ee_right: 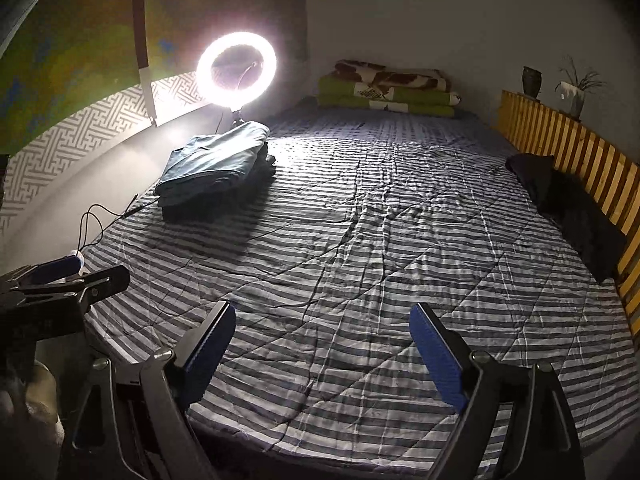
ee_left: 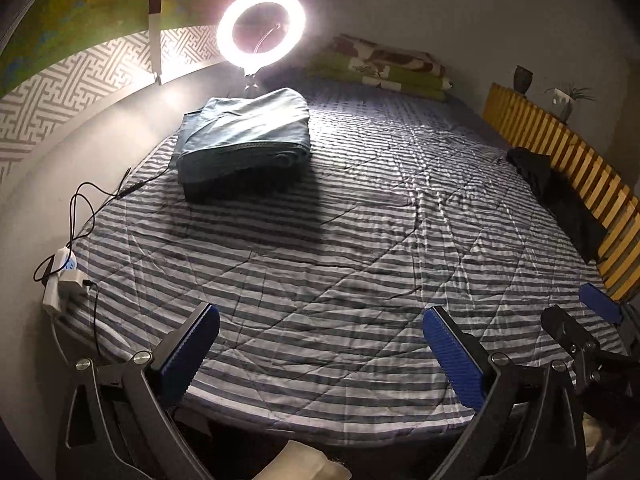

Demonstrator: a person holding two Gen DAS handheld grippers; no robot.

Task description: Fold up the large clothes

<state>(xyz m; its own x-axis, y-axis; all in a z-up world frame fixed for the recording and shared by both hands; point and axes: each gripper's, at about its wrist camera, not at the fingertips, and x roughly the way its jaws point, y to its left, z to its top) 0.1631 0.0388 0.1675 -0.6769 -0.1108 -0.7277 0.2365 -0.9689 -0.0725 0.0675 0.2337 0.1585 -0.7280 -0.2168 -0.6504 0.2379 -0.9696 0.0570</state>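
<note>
A stack of folded blue-grey clothes [ee_left: 244, 140] [ee_right: 216, 168] lies on the far left of the striped bed [ee_left: 340, 248] [ee_right: 360, 240], just in front of the ring light. A dark unfolded garment [ee_left: 560, 196] [ee_right: 572, 208] lies crumpled along the right side, against the slatted board. My left gripper [ee_left: 320, 356] hovers open over the bed's near edge, nothing between its blue pads. My right gripper [ee_right: 324, 356] also stands open and empty over the near edge. Each gripper shows at the side of the other's view, the right gripper [ee_left: 580, 320] and the left gripper [ee_right: 60, 276].
A bright ring light [ee_left: 262, 28] [ee_right: 236, 70] stands at the bed's far left. Folded green and brown bedding [ee_left: 384, 68] [ee_right: 388, 88] sits at the head. A yellow slatted board [ee_left: 568, 168] [ee_right: 580, 160] lines the right side. A power strip with cables [ee_left: 60, 280] lies at the left edge.
</note>
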